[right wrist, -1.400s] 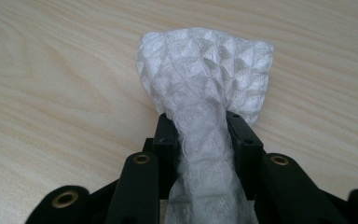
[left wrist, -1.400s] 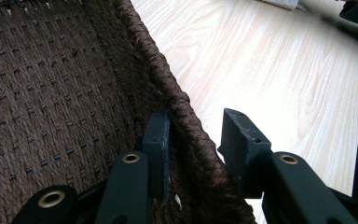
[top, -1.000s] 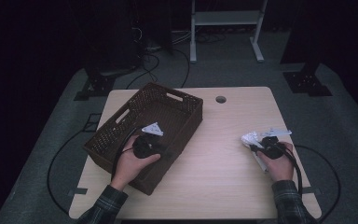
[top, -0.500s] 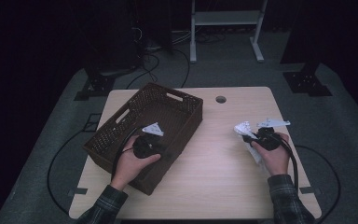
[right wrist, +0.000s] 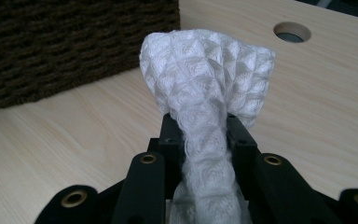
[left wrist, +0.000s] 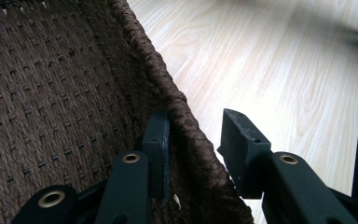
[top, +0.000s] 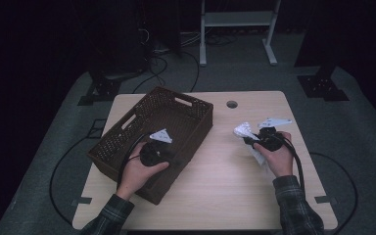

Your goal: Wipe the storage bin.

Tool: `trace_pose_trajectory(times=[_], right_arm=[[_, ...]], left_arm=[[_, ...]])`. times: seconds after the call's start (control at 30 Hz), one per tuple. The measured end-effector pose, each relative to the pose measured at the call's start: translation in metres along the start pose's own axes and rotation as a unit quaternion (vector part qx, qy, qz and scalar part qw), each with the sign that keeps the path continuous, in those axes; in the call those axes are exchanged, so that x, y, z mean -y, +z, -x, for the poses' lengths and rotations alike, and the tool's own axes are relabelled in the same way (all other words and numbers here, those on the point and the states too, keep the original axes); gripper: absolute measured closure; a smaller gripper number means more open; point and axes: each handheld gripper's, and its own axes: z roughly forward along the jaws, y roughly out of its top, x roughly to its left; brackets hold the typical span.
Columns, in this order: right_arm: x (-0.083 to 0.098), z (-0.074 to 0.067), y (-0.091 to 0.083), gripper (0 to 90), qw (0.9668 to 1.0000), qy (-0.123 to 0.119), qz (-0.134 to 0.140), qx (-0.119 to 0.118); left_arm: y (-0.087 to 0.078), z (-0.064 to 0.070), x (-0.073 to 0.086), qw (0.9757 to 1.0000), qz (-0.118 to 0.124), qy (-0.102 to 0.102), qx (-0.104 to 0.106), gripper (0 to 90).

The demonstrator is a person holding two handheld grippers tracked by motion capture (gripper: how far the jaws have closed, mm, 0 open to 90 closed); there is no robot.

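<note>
A light wooden table with a round cable hole stands on grey carpet; black cables trail across the floor behind; a white metal stand and dark equipment bases sit in deep shadow.

My rig: plaid flannel sleeves; black left gripper and right gripper, brass rivets, grey three-cornered plates, black trailing cables.
</note>
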Motion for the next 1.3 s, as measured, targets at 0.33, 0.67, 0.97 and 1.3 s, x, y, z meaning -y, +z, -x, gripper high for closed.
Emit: trace_pose_trajectory(times=[0.33,0.67,0.97,1.3], right_arm=[[-0.031,-0.007,0.017,72.4,0.9998,-0.018,0.001,-0.005],[-0.054,-0.009,0.031,72.4,0.9998,-0.017,-0.001,-0.008],[-0.08,-0.012,0.051,72.3,0.9999,-0.014,0.0,-0.001],[-0.093,-0.009,0.069,72.3,0.9999,-0.008,-0.014,0.006]], left_arm=[[0.0,0.0,0.0,1.0,0.0,0.002,0.0,62.0],[0.0,0.001,0.0,1.0,-0.001,0.006,-0.004,62.5],[0.001,0.002,0.0,1.0,-0.004,0.005,-0.003,63.2],[0.001,0.001,0.0,1.0,-0.004,0.004,-0.001,62.3]])
